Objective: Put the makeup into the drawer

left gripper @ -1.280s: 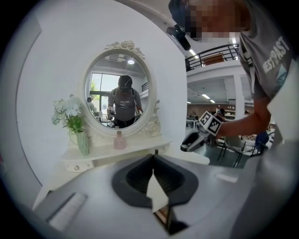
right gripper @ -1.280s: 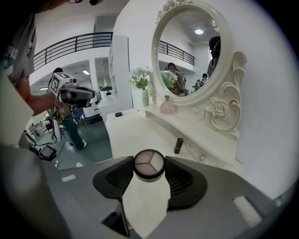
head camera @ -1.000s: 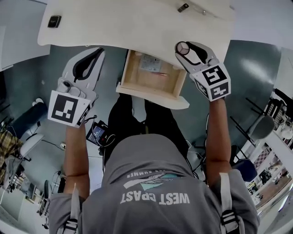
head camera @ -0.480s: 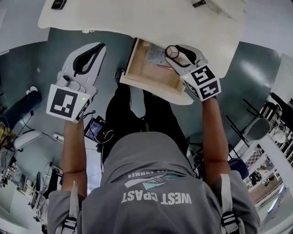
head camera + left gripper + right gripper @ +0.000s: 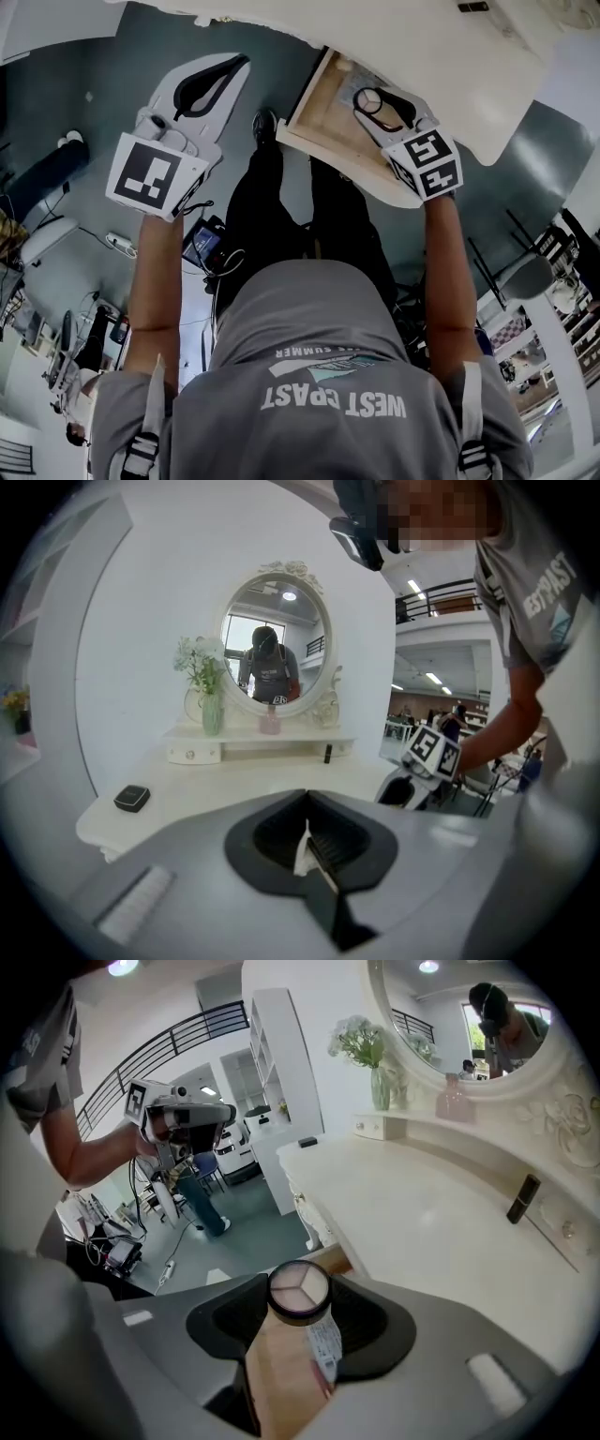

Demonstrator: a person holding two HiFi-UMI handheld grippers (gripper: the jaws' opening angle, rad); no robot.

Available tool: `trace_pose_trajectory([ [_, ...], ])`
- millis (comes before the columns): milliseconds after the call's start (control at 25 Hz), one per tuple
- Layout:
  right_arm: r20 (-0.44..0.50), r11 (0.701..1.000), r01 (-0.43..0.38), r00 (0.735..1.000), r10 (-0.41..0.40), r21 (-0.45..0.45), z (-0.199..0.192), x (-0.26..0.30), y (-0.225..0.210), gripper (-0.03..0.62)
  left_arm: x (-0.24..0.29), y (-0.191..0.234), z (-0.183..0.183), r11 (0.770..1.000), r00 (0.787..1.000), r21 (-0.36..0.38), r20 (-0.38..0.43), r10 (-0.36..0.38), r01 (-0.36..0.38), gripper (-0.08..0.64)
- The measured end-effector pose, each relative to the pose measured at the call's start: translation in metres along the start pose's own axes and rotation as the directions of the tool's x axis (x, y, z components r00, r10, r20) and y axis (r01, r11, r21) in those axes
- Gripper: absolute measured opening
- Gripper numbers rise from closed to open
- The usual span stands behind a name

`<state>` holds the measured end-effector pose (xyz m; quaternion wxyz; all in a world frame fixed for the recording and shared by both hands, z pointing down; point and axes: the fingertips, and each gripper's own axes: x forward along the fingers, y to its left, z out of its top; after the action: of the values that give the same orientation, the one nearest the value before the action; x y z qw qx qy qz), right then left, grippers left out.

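2 grippers. L gripper (image 5: 234,66), upper left of head view: jaws together, nothing btwn, floor behind. Center-right: 1 open wooden drawer (image 5: 323,112) under 1 white vanity top (image 5: 422,37). R gripper (image 5: 375,101) clamped on 1 round makeup compact (image 5: 370,97) w/ 3 shades, over drawer opening; 1 flat packet (image 5: 323,1349) inside. On top: 1 black case (image 5: 132,799), 1 vase (image 5: 212,712), 1 dark tube (image 5: 523,1198).
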<state>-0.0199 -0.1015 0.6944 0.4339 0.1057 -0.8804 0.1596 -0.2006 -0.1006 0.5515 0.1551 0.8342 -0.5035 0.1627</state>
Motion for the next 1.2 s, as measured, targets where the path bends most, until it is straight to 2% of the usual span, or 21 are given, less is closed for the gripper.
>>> trace_pose_trajectory([
  [720,-0.11,0.996,-0.084,0.99,0.084,0.004,-0.052,0.112,0.017,0.218,0.004,0.021,-0.085,0.996,0.998,-0.091,-0.062,0.011,-0.017,0.002],
  [1200,-0.192,0.993,-0.114,0.975,0.11,-0.008,-0.082,0.153,0.02,0.219,0.009,0.027,-0.113,0.992,0.996,-0.129,-0.088,0.005,-0.016,0.002],
])
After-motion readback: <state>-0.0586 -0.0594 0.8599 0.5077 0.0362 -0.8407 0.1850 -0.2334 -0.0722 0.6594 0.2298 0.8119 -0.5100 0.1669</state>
